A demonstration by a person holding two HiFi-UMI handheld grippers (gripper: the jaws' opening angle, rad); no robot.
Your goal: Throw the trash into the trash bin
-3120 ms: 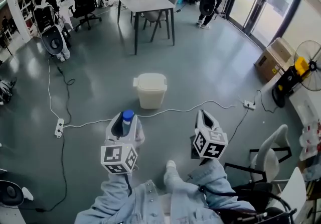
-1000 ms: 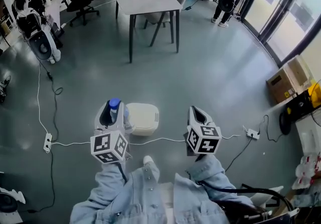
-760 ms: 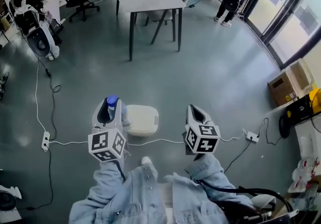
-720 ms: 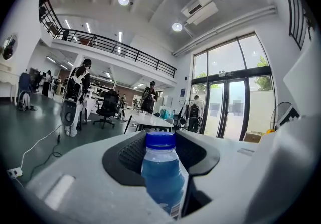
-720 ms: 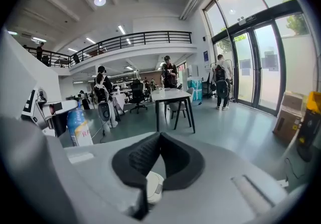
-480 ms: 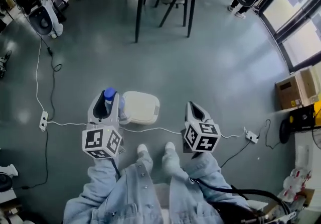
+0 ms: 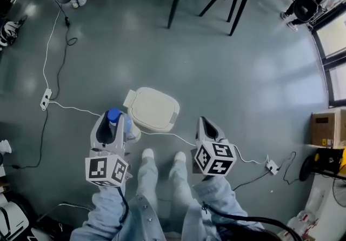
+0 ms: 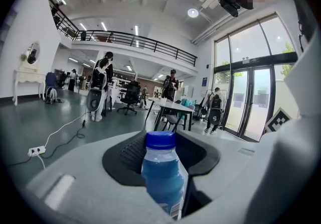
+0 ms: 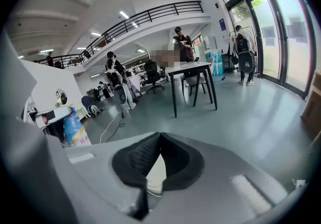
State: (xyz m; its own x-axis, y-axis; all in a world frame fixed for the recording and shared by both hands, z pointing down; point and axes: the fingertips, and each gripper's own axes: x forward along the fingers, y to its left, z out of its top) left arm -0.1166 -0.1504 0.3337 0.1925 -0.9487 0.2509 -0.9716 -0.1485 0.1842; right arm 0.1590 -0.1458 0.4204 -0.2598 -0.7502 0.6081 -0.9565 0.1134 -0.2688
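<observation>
**Q:** Now that the grey floor (image 7: 227, 72) fills most of the head view, what has changed?

**A:** The approach has closed. Three seconds ago the cream-white plastic trash bin with a flat lid (image 7: 154, 109) stood well ahead of the person. It now lies just beyond the person's white shoes (image 7: 147, 154), with the thin white cable (image 7: 70, 108) running between bin and shoes. Both grippers have come down towards it. The lid is closed, as before.

**Q:** What is the state of each gripper?

**A:** The left gripper (image 7: 112, 122) is just beside the bin's left edge in the head view. Its fingers are clamped on the clear plastic bottle of blue liquid (image 8: 161, 173). The bottle stands upright between them with its blue screw cap (image 8: 160, 139) uppermost, and the grip is unchanged. The right gripper (image 7: 204, 124) is to the right of the bin and apart from it. Its fingers meet at the tips and carry nothing.

**Q:** What does this mean for the task?

**A:** The bottle is still outside the bin. By judgement, the carry phase is over and the deposit has not begun. The closed lid blocks the drop, and the empty right gripper is the likely tool for opening it. How the lid opens cannot be told from these views.
</observation>
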